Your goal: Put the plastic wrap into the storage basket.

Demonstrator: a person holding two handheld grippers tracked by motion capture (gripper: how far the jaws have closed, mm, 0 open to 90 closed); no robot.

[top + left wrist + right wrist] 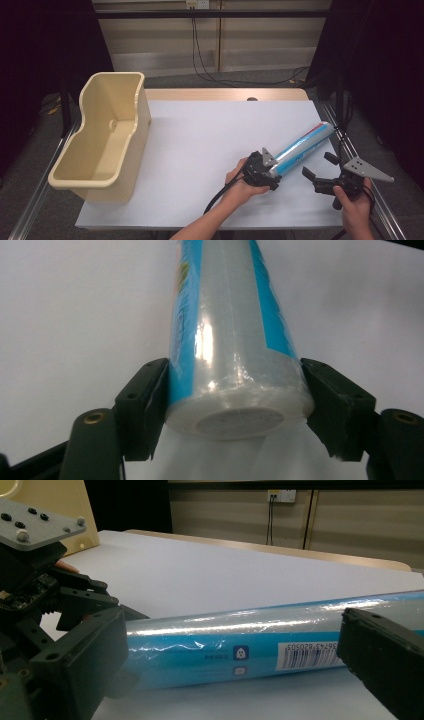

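A long roll of clear film in a blue and white wrapper (306, 144) lies slanted on the white table sheet at the right. My left gripper (275, 171) is shut on the roll's near end. In the left gripper view both black pads press the sides of the roll (235, 335), whose flat end faces the camera. My right gripper (318, 165) stands open just right of the roll, near the table's front right corner. In the right gripper view its jaws frame the roll (225, 640) without touching it, and the left gripper (47, 597) shows at the left.
A tall cream plastic bin (141, 131) stands on the table's left edge, its open top facing the camera. The white sheet (210, 125) covers the table between bin and roll. Black cables hang at the back wall. The table's right edge lies close to my right hand.
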